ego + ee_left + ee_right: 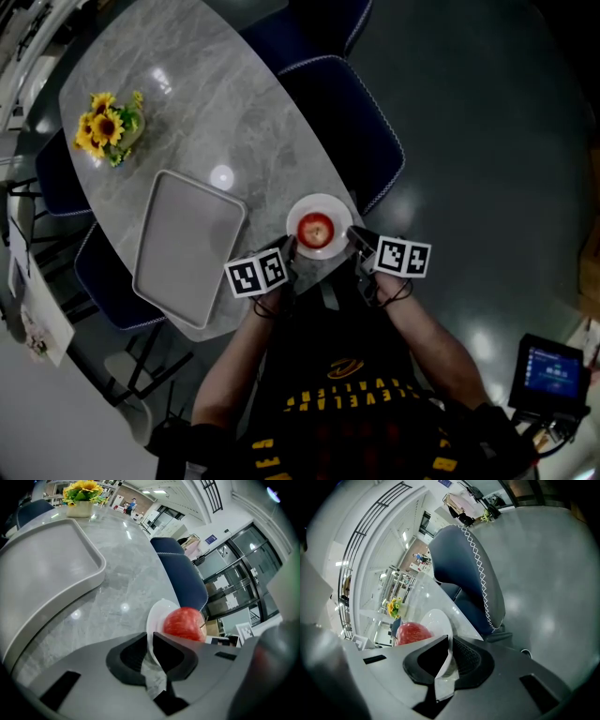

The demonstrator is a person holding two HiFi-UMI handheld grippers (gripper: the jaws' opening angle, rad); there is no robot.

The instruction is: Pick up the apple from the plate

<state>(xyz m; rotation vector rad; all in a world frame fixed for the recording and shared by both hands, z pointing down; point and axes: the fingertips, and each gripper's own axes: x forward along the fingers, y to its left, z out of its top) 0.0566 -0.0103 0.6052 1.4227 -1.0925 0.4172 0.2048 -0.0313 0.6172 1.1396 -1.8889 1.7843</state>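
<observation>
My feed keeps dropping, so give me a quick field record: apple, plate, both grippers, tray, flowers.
apple: red, resting on the plate, not gripped
plate: white, at the table's near edge
left gripper: jaws closed on the plate's rim
right gripper: jaws closed on the opposite rim
tray: grey, on the table beside the plate, on the left gripper's side
sunflowers: at the table's far end

Left gripper (289, 246) and right gripper (354, 234) tilted downward, jaws tight on opposite rims of the plate (323, 202)
</observation>
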